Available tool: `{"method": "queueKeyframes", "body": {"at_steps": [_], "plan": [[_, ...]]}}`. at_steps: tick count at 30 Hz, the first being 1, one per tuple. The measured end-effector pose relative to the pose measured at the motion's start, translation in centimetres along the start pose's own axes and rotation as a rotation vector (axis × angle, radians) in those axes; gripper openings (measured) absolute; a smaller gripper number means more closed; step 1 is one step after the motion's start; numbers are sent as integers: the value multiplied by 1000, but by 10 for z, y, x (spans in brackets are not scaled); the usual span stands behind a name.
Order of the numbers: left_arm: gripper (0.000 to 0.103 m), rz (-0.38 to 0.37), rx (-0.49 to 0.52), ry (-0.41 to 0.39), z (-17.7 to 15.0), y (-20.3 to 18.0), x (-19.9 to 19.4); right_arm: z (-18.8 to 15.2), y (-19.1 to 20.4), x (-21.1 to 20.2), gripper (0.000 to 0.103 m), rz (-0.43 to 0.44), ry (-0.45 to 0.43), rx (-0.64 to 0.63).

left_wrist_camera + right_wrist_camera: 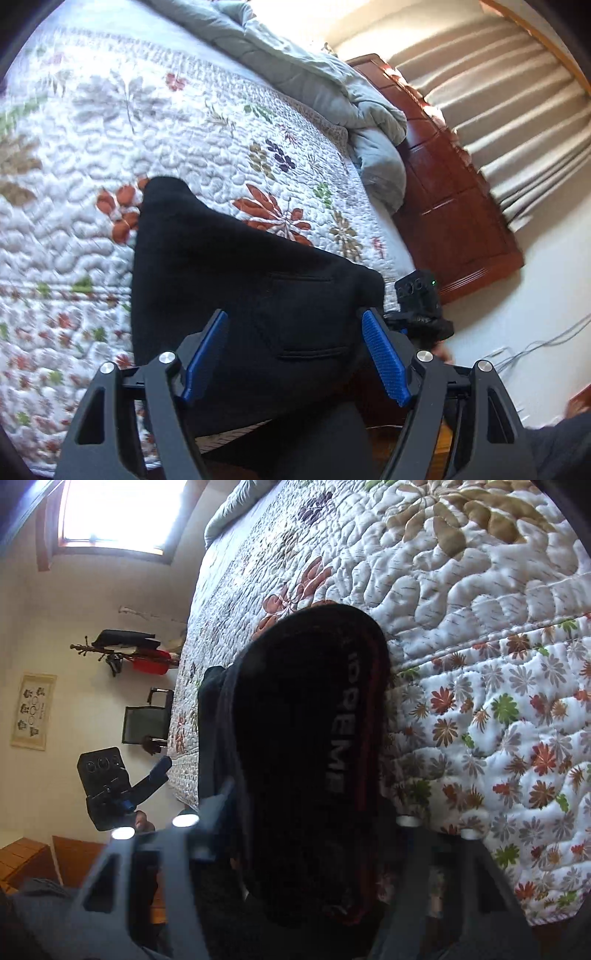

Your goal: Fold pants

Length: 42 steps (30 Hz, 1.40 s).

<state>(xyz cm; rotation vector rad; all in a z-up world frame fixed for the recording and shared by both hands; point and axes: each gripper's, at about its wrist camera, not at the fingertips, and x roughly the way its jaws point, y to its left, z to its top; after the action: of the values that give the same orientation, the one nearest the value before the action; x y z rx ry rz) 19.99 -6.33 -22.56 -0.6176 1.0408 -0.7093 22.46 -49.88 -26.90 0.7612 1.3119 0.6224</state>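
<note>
Black pants (236, 280) lie bunched on the floral quilt (155, 122) near the bed's edge. My left gripper (293, 315) is open just above them, its blue pads (384, 354) wide apart and not pressing on the cloth. In the right wrist view the waistband of the pants (306, 738), with white lettering and a red stripe, fills the gap of my right gripper (306, 801), which is shut on it. The fabric largely hides that gripper's pads. My right gripper (419, 295) also shows at the pants' right corner, and my left gripper (159, 771) shows off the bed's edge.
A grey duvet (332, 85) is heaped along the far side of the bed. Past it stand a dark wooden bed board (454, 206) and pleated curtains (517, 110). Cables (535, 347) run on the floor. A chair (147, 720) and a coat rack (125, 650) stand by the wall.
</note>
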Motion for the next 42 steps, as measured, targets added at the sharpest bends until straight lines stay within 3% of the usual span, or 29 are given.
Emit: {"method": "queueKeyframes", "body": {"at_steps": [4,7,10,13,15,16,17,19,22,24,27,29,31,33,34,37,40,42], "plan": [[76,-82,-95,6,6,22,5,-7,23,-5,29,-12,-6,-57],[75,-95,-175,-6,13,41,9,7,43,2,26,-108,14,-88],[75,-89,-184,-70,24,46,-4,21,95,1,25,-187,3,-219],[76,-113,-171,-147,33,43,-20,17,152,-6,25,-149,-51,-390],[76,-115,-176,-167,37,46,-21,10,138,-8,25,-117,-75,-389],[76,-107,-181,-167,38,49,-18,11,112,-6,25,-126,-73,-330],[76,-100,-187,-165,39,50,-15,12,71,-1,25,-162,-66,-218],[76,-87,-202,-145,39,56,-2,8,22,9,25,-240,-42,-133],[76,-88,-198,-125,36,57,5,0,16,0,41,-140,-69,-102],[76,-97,-191,-123,36,53,5,3,25,-14,56,-157,-91,-112],[76,-97,-165,-126,38,48,3,15,24,-41,69,-123,-131,-50],[76,-91,-161,-118,37,47,4,24,27,-44,74,-124,-104,-50],[76,-83,-173,-104,36,47,7,34,28,-31,65,-154,-27,-44],[76,-79,-168,-93,33,45,7,37,37,-17,24,-175,37,-79],[76,-77,-162,-92,32,43,6,39,40,-17,19,-181,44,-87],[76,-62,-145,-93,31,43,3,39,74,-21,16,-184,41,-195],[76,-51,-159,-100,31,48,3,30,127,-35,16,-108,-36,-375],[76,-44,-162,-109,31,50,5,32,120,-39,15,-80,-90,-372]]}}
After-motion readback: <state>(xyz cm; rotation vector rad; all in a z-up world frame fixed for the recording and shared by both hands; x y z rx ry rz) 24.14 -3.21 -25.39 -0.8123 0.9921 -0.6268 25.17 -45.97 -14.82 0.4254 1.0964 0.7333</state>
